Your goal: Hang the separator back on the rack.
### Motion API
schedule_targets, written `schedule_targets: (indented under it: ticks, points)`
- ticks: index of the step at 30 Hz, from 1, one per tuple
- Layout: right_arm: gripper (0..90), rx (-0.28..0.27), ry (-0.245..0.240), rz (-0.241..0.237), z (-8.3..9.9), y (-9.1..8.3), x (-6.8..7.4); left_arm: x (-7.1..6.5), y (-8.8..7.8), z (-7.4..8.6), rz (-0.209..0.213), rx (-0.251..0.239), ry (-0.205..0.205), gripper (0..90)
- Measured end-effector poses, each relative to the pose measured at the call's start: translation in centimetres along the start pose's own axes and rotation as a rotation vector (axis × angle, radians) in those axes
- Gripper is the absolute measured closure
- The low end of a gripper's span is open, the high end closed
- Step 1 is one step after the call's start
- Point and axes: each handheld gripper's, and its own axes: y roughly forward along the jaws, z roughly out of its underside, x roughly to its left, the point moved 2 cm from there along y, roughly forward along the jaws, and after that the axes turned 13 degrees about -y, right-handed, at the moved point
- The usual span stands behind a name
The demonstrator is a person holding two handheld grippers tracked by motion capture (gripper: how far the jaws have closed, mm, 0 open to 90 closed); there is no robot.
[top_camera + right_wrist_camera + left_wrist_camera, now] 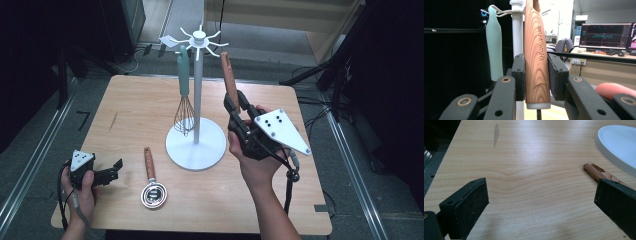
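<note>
A white utensil stand (pixel 197 100) rises from a round base (pixel 196 145) in the middle of the wooden table. From one of its top hooks hangs a whisk (pixel 184 107) with a mint-green handle (pixel 494 42). My right gripper (pixel 236 102) is shut on a wooden handle (pixel 229 75) held upright just right of the pole; in the right gripper view this handle (pixel 536 50) reads "KITCHEN TOOL" and the jaws (pixel 536 75) press both its sides. Its lower end is hidden. My left gripper (pixel 116 170) is open at the front left. A wooden-handled metal scoop (pixel 151 182) lies beside it.
The scoop's handle tip (pixel 599 171) and the stand's base rim (pixel 619 145) lie right of my open left gripper (pixel 541 192). A dark streak (pixel 114 120) marks the table's left part. Spare hooks (pixel 215 45) ring the stand's top. A desk with monitors (pixel 605 35) stands far behind.
</note>
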Motion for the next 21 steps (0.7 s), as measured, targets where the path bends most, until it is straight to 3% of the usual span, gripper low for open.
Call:
schedule_targets:
  ticks: [21]
  points:
    - [71.4,-0.003,0.007,-0.014,-0.05,0.72,0.54,0.00,0.01,0.00,0.002,-0.002,-0.002,0.0]
